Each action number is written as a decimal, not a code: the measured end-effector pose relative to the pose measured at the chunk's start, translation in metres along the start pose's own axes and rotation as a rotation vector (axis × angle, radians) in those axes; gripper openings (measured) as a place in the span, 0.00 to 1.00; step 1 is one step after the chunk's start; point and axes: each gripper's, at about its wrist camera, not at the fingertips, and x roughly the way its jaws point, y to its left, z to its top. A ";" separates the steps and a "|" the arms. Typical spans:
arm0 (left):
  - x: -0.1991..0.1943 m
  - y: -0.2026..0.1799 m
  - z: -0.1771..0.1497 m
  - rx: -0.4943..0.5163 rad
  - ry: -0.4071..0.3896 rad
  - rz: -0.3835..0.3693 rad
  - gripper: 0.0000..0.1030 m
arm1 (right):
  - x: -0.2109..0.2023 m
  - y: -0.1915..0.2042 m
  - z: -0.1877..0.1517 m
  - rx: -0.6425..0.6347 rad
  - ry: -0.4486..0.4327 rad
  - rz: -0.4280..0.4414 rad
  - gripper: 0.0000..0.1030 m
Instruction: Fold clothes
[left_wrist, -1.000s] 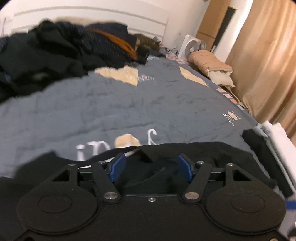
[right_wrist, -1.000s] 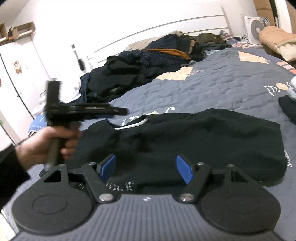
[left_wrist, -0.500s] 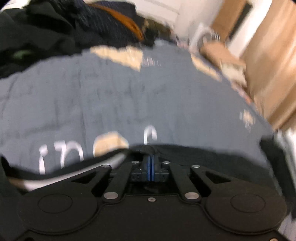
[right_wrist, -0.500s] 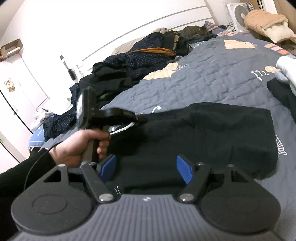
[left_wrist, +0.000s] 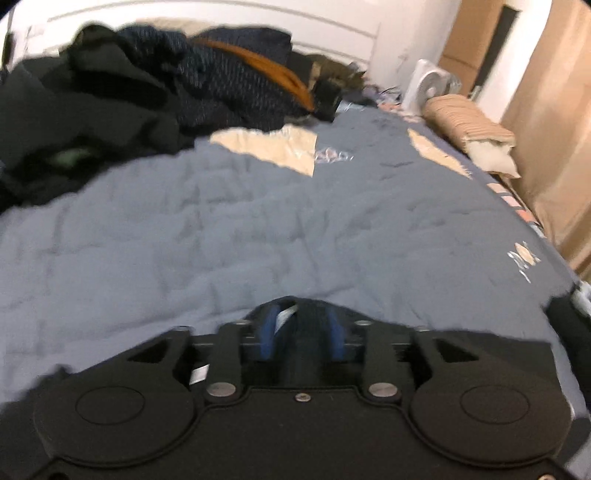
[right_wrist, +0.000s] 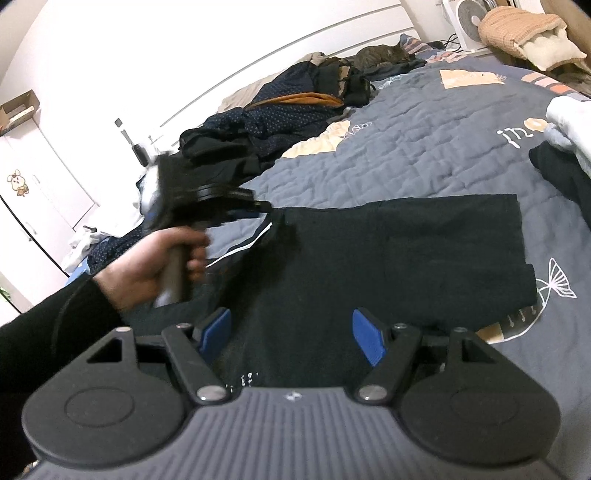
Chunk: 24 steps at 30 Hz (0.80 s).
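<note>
While the black shirt (right_wrist: 369, 258) lies flat mid-frame on the bed (right_wrist: 424, 155), my left claw (left_wrist: 301, 328) has just been opening at its collar, cloth between; my right claw (right_wrist: 291, 332) hovers released. Next: grip the hem.

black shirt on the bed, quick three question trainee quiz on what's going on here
1. True or false: the right gripper has open jaws, with nothing clamped.
2. The shirt lies spread on: A a wooden table, B a grey quilt, C a chair.
3. What is heaped near the headboard?

Key: 1 true. 2 B. 3 a pile of dark clothes.
</note>
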 end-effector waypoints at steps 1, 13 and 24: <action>-0.015 0.008 -0.003 0.034 -0.024 0.020 0.54 | 0.000 0.000 0.000 -0.002 -0.001 0.002 0.70; -0.068 0.104 -0.038 0.195 0.055 0.271 0.61 | 0.006 0.013 -0.006 -0.037 0.016 0.004 0.70; -0.038 0.134 -0.046 0.050 0.077 0.215 0.04 | 0.013 0.014 -0.011 -0.042 0.042 -0.011 0.70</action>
